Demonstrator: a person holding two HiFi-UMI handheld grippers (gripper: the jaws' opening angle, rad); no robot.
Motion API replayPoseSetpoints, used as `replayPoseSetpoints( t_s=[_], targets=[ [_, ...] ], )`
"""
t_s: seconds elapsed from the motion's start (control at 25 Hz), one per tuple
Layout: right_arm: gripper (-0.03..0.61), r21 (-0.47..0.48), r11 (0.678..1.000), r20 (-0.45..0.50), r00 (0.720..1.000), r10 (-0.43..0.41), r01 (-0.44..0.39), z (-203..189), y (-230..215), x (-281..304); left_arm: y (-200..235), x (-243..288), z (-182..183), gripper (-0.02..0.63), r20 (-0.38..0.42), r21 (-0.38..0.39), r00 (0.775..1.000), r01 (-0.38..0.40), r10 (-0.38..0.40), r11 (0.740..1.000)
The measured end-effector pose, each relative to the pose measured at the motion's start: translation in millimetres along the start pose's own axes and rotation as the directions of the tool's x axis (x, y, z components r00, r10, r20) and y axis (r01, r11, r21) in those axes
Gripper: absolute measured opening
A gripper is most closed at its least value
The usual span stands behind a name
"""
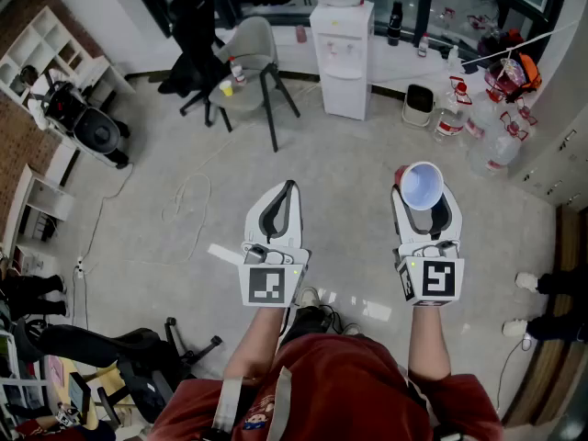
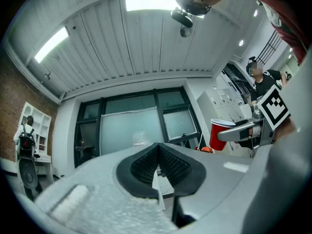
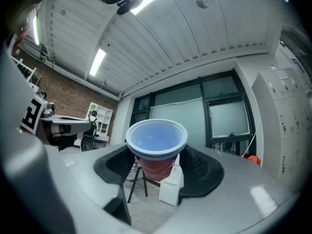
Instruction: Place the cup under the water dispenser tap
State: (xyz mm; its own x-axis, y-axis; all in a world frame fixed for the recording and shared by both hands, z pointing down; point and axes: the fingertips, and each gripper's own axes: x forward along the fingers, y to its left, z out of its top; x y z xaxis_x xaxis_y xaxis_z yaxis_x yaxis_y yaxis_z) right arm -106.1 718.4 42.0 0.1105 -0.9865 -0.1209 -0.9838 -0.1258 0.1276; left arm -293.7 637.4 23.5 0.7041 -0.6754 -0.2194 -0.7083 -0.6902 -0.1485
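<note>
**Red cup (image 1: 421, 184) in the right claw (image 1: 423, 197), dispenser across the room**

Red on the outside and white inside, the cup sits upright between my right claw's two dark pads, mouth up. In the right gripper view the pads press on the cup (image 3: 157, 141) from both sides just under its rim, so that claw (image 3: 157, 165) is closed on it. It is carried in the air over the pale floor (image 1: 349, 168), out in front of me, resting on nothing.

My left claw (image 1: 290, 191) is level with it on the other side. Its jaws are brought together with nothing between them, which the left gripper view (image 2: 158, 164) confirms. That same view catches the cup (image 2: 220, 133) off to the side.

The white water dispenser (image 1: 342, 58) stands against the far window wall, well apart from the cup and a little left of it in the head view. From the right gripper view I see the dispenser (image 3: 170, 189) below and beyond the cup.

A grey chair (image 1: 253, 62) stands to the dispenser's left, with clear bottles (image 1: 450, 118) on the floor to its right. A second person's shoes (image 1: 528, 283) show at the right edge.
</note>
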Motion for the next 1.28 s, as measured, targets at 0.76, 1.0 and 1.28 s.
replayPoseSetpoints(
  t_s=[0.76,1.0,1.28],
  targets=[
    [0.287,0.000,0.999,-0.009,0.999,0.040,-0.040,-3.7,107.6,122.4,151.5,28.2,-30.8,-0.003,0.011,-0.004,1.000,0.003,-0.003,1.000],
    [0.287,0.008,1.000,-0.014,1.000,0.020,-0.020,-6.8,124.8,149.3,185.5,38.0,-44.6,-0.003,0.009,-0.009,1.000,0.021,-0.021,1.000],
    [0.287,-0.005,1.000,-0.030,1.000,0.005,-0.005,-19.1,121.9,171.9,198.0,59.9,-58.6,-0.003,0.013,-0.031,0.999,0.031,-0.030,0.999]
  ],
)
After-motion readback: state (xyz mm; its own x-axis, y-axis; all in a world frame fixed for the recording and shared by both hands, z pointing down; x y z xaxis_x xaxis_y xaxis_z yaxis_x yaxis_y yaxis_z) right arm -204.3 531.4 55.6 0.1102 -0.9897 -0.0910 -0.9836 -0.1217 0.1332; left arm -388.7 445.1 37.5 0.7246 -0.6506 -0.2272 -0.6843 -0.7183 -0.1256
